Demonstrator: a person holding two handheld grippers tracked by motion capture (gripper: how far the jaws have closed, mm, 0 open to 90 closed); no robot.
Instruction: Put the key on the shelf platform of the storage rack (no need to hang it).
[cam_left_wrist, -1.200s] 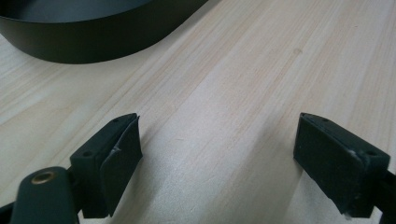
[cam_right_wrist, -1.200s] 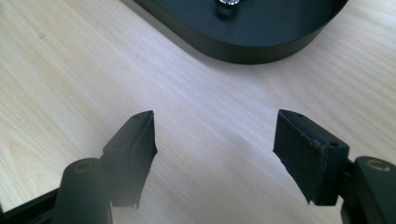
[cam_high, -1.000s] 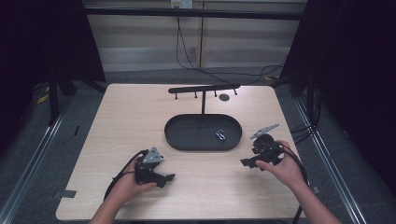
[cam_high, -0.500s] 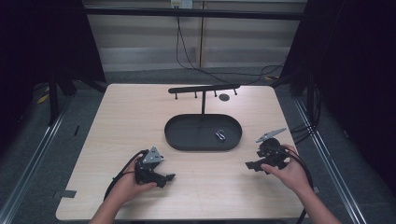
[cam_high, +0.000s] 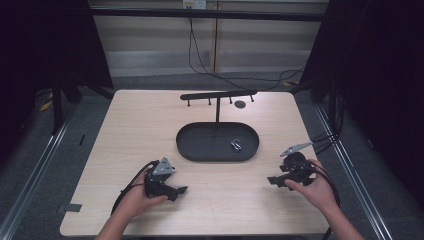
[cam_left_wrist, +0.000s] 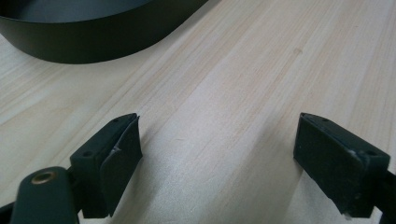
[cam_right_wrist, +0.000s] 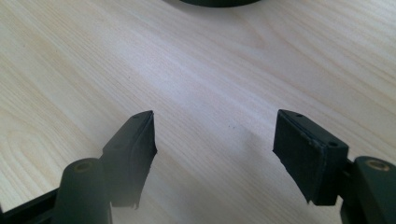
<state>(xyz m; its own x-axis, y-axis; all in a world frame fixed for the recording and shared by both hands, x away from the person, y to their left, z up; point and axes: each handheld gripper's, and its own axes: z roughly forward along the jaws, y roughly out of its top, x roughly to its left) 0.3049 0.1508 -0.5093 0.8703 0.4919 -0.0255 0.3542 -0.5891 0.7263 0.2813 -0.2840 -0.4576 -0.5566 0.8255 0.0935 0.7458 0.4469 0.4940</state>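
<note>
Both grippers were held low near the table's front edge, jaws spread, nothing between them. The right gripper lay nearer than the left gripper to the small metal clip, seen in the right half of the black tray, beyond.

Lab test rig; black curtains; railed frame; dangling cables

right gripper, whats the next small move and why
Probably ease the right gripper forward and toward the black tray, to the small metal piece lying in its right half. Both grippers rest near the table's front edge with fingers open and nothing between them, and that piece lies nearer the right one than the left gripper.
</note>
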